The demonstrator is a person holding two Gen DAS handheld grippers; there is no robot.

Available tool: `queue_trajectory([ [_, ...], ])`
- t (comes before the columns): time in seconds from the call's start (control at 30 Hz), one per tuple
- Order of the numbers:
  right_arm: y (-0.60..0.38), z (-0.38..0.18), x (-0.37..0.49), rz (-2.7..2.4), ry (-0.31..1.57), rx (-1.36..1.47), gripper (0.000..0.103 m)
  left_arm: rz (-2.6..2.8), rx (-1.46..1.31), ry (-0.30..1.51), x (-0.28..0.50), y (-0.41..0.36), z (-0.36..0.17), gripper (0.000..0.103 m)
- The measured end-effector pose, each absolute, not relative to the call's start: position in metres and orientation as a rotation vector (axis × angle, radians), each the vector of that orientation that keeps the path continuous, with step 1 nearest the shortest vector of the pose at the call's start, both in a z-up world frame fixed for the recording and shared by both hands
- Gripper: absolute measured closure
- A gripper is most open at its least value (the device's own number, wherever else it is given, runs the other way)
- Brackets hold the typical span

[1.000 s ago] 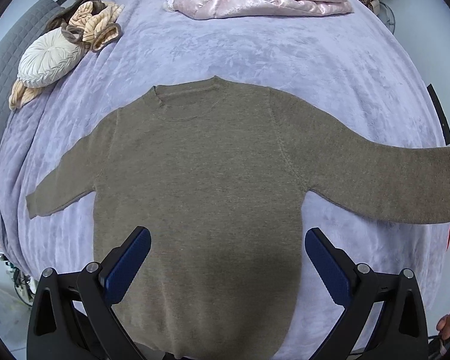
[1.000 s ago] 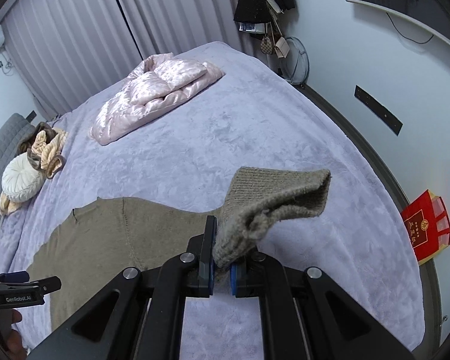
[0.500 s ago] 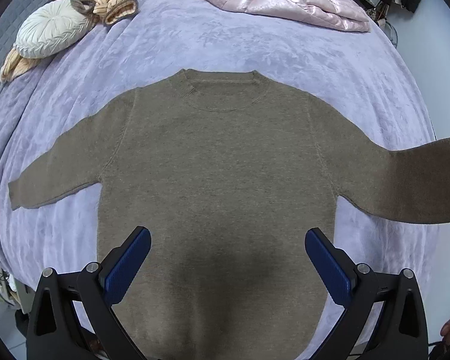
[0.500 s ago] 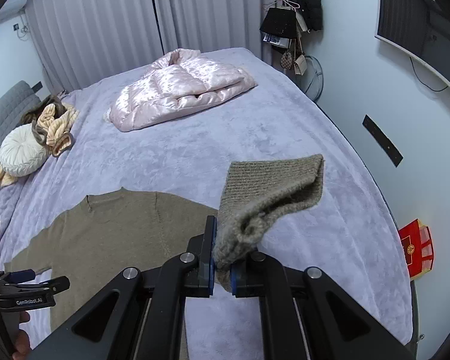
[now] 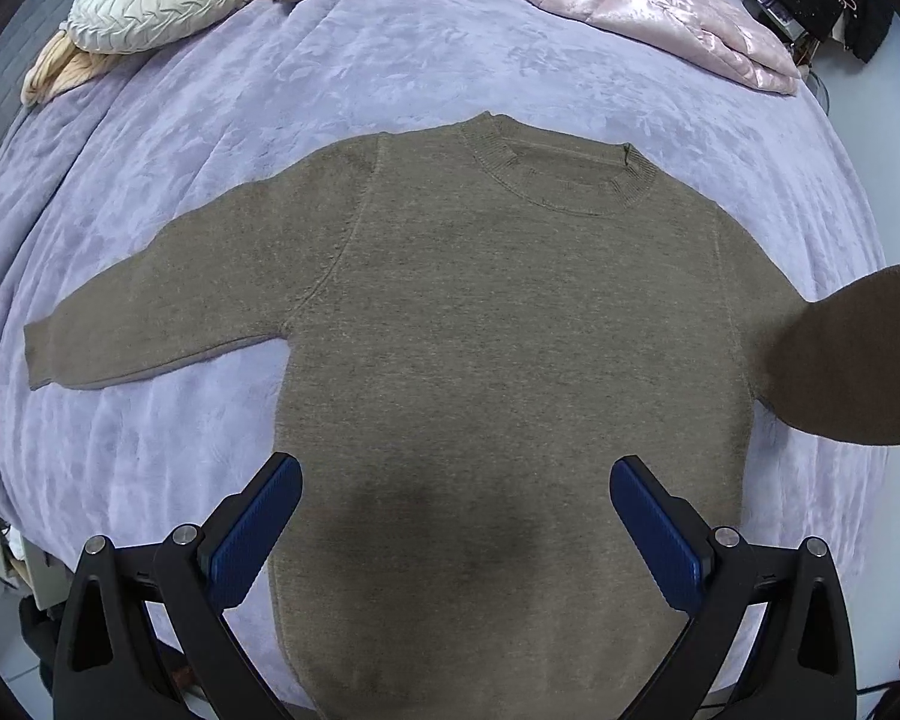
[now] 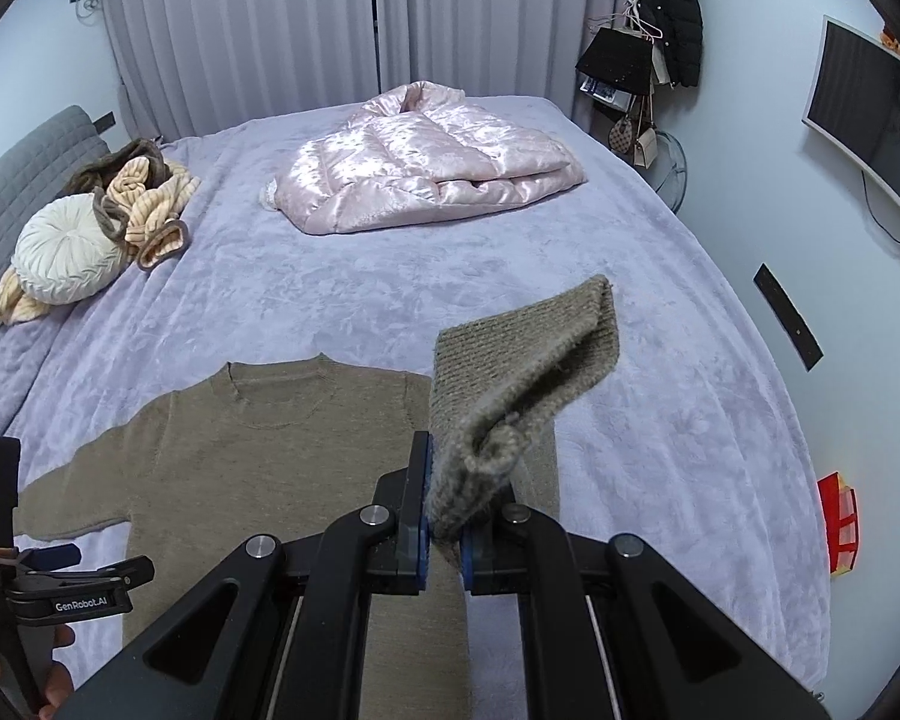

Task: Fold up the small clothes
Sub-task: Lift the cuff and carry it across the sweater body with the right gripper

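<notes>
Blue pads on your right gripper [image 6: 442, 531] are clamped tight on the ribbed cuff [image 6: 519, 384] of the brown sweater [image 5: 510, 372], and that cuff stands up out of the jaws, folded over on itself above the purple bedspread [image 6: 390, 288]. Your left gripper [image 5: 456, 516] is spread wide with nothing between its fingers, and it hangs over the lower body of the sweater without touching it. From the left wrist you see the whole garment lying flat, collar pointing away from you, one sleeve stretched out on the bedspread toward the left edge, while the other sleeve [image 5: 852, 354] lifts off the bed at the right edge as a dark blurred shape. Only the right wrist shows where that lifted sleeve ends, in the closed jaws, and it also shows your left gripper at the lower left corner beside the sweater. Farther up the bed lie a pink quilted jacket [image 6: 426, 168], a round white cushion [image 6: 69, 255] and a striped beige garment [image 6: 150, 204] touching the cushion.
</notes>
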State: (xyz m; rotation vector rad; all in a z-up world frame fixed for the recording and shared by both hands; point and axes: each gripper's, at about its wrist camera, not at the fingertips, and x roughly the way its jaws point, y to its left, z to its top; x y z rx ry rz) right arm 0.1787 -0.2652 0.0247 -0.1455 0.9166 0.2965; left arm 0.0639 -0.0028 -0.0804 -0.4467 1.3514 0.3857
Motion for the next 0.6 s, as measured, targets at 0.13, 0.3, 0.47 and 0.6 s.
queue_trajectory([
  [0.13, -0.242, 0.028, 0.171, 0.304, 0.913, -0.151, 0.095, 0.377, -0.466, 1.349, 0.052, 0.013, -0.082, 0.0],
  [0.3, -0.204, 0.029, 0.155, 0.333, 0.909, -0.188, 0.095, 0.375, -0.49, 1.346, 0.038, 0.033, -0.085, 0.0],
  [0.47, -0.165, 0.022, 0.135, 0.372, 0.913, -0.239, 0.095, 0.387, -0.517, 1.354, 0.027, 0.058, -0.091, 0.0],
  [0.6, -0.138, 0.012, 0.121, 0.398, 0.932, -0.262, 0.095, 0.396, -0.526, 1.362, 0.02, 0.074, -0.095, 0.0],
])
